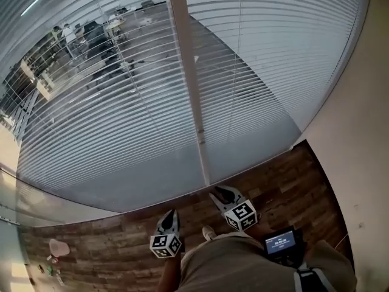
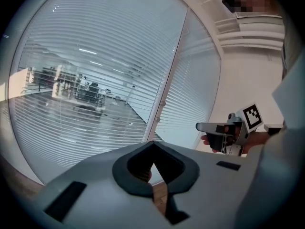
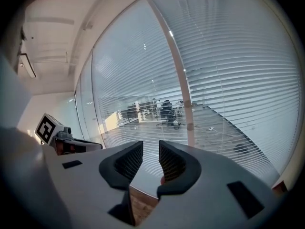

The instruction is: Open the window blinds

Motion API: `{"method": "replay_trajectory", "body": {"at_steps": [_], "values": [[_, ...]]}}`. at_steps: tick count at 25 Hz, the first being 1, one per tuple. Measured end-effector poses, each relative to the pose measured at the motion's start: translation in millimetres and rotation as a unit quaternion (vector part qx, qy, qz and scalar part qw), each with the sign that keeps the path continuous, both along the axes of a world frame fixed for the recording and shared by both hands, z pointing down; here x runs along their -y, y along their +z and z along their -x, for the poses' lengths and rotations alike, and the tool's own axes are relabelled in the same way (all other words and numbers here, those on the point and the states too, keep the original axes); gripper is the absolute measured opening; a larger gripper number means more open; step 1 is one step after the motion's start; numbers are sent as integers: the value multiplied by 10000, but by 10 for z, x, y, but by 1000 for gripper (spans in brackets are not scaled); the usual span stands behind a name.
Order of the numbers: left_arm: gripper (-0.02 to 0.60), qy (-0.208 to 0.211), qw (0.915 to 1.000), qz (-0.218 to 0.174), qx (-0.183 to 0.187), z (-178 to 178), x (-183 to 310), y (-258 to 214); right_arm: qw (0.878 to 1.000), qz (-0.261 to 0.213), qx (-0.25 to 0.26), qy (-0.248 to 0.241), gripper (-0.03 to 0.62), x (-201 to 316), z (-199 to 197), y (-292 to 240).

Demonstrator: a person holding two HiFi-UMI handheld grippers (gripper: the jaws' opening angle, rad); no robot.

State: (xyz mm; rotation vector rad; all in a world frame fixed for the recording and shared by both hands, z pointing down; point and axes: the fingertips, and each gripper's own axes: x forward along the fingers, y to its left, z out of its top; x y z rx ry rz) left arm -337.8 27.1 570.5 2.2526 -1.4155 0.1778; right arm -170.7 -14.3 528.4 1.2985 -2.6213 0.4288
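Left gripper [image 2: 151, 159] is held closed, with nothing in it; right gripper [image 3: 147, 159] is seen slightly parted, nothing between its jaws. Window blinds [image 1: 121, 123] are lowered across the glass ahead of both grippers (an office shows through the slats), divided by a white post [image 1: 187, 84], and touched by neither.

Office interior: full-height window blinds [image 1: 255, 72]; desks and chairs [image 1: 97, 34] visible beyond the slats; wood-plank floor [image 1: 285, 181].

Our head view looks steeply down at the blinds [image 1: 109, 139]; both gripper views face them, sharing the post [image 1: 189, 84] at 12 o'clock.
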Motion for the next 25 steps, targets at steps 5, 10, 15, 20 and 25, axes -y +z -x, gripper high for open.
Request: {"method": "replay_trajectory", "body": {"at_steps": [5, 10, 15, 20, 25], "values": [[12, 101, 9999, -12, 16, -431, -107, -213, 9999, -20, -35, 139, 110, -127, -451, -178], [12, 170, 9998, -54, 43, -737, -198, -314, 9999, -57, -10, 123, 112, -291, -711, -273], [12, 180, 9998, -49, 80, -1189, -384, -294, 9997, -105, 34, 218, 110, -503, -1225, -297], [12, 214, 9997, -34, 143, -1499, -643, -341, 9995, -99, 72, 292, 110, -790, -1531, -333], [12, 174, 9996, 26, 232, -1791, -1040, -400, 9995, -95, 129, 267, 110, -1199, -1833, -417]]}}
